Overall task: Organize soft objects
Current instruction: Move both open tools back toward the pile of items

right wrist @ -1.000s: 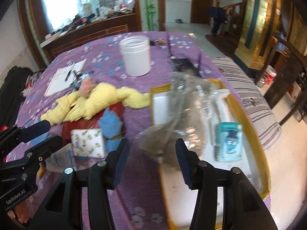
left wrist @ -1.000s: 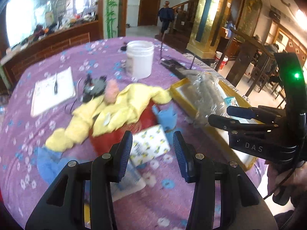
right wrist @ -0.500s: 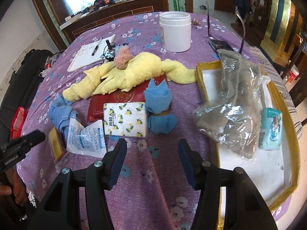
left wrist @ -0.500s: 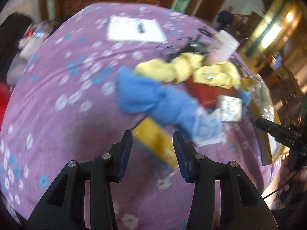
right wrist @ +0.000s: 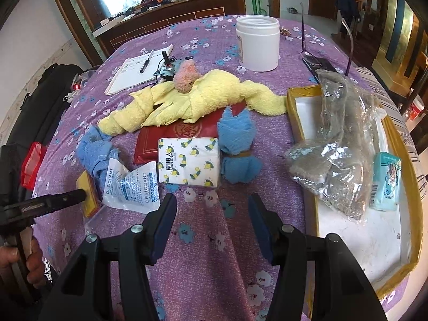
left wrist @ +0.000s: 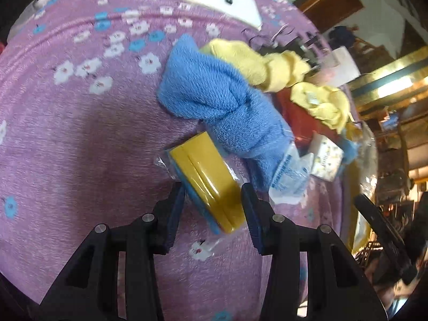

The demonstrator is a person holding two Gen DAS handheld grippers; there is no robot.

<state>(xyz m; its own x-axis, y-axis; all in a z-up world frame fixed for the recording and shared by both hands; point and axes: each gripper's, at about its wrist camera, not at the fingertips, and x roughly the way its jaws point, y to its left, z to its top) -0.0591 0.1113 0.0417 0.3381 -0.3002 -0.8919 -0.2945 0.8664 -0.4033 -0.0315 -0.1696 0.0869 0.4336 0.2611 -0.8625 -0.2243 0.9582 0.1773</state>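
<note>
A purple flowered tabletop (right wrist: 203, 254) fills both views. At the right of the right wrist view lies a yellow-rimmed tray (right wrist: 406, 160) with a white floor, holding a grey cloth in clear plastic (right wrist: 334, 144) and, toward the lower right, a small teal tissue pack (right wrist: 386, 182). A long yellow towel (right wrist: 198, 99) stretches across the centre of that view, partly over a red booklet (right wrist: 184, 131), with a white jar (right wrist: 258, 42) above it at the top centre. Below the booklet sit a printed tissue pack (right wrist: 188, 161), a tied blue cloth bundle (right wrist: 238, 157) just to its right, and a desiccant packet (right wrist: 131, 184) to its left, touching a crumpled blue towel (left wrist: 222, 101). At the centre of the left wrist view a wrapped yellow sponge (left wrist: 208, 179) lies partly under that towel. The left hand-held gripper (left wrist: 212, 206) has its jaws apart on either side of the sponge's near end, not pressing it. The right hand-held gripper (right wrist: 212, 222) hangs over bare cloth at the lower centre, jaws apart with nothing between them.
</note>
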